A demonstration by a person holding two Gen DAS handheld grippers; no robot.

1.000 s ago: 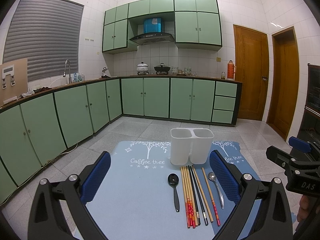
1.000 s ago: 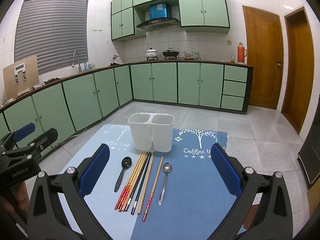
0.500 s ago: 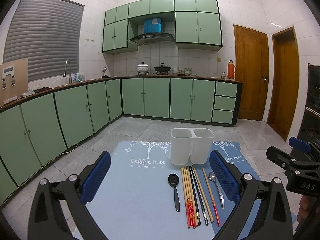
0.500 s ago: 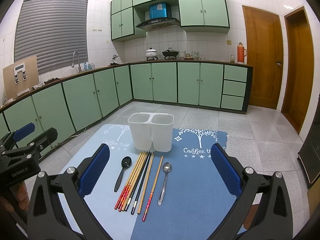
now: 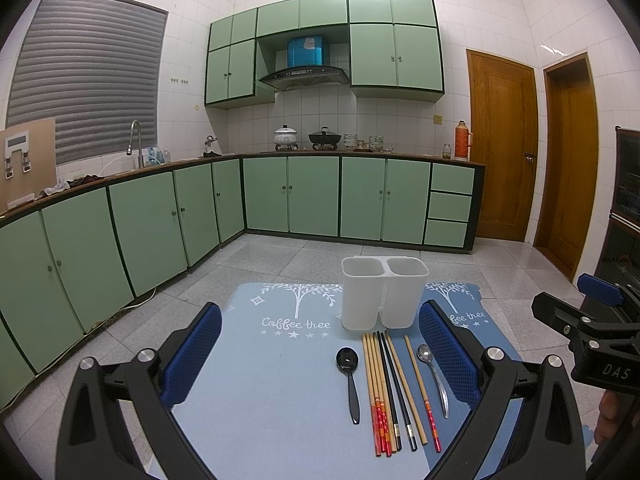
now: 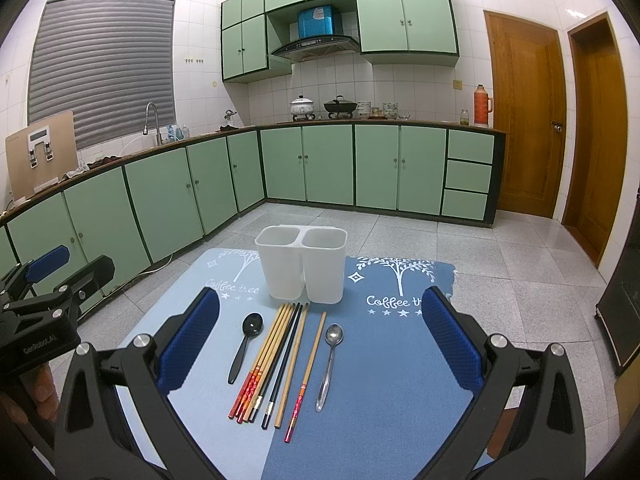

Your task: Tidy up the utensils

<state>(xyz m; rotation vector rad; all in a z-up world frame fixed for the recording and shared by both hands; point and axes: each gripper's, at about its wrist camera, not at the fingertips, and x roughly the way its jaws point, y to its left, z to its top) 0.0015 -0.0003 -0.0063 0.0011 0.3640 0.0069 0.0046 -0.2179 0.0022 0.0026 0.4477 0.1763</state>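
Note:
A white two-compartment utensil holder (image 5: 383, 298) (image 6: 302, 264) stands upright on a blue mat (image 5: 272, 360) (image 6: 392, 360). In front of it lie a black spoon (image 5: 350, 376) (image 6: 245, 346), several chopsticks (image 5: 392, 392) (image 6: 276, 360) and a metal spoon (image 5: 434, 378) (image 6: 329, 364), side by side. My left gripper (image 5: 320, 348) hovers open above the mat's near-left part. My right gripper (image 6: 320, 344) hovers open over the utensils. Neither holds anything. Both compartments look empty.
The mat lies on a grey tiled floor (image 6: 520, 280). Green base cabinets (image 5: 312, 196) run along the left and back walls. Wooden doors (image 5: 504, 148) stand at the right. A dark cabinet (image 6: 624, 320) is close on the right. A hand (image 6: 40, 392) grips the left tool.

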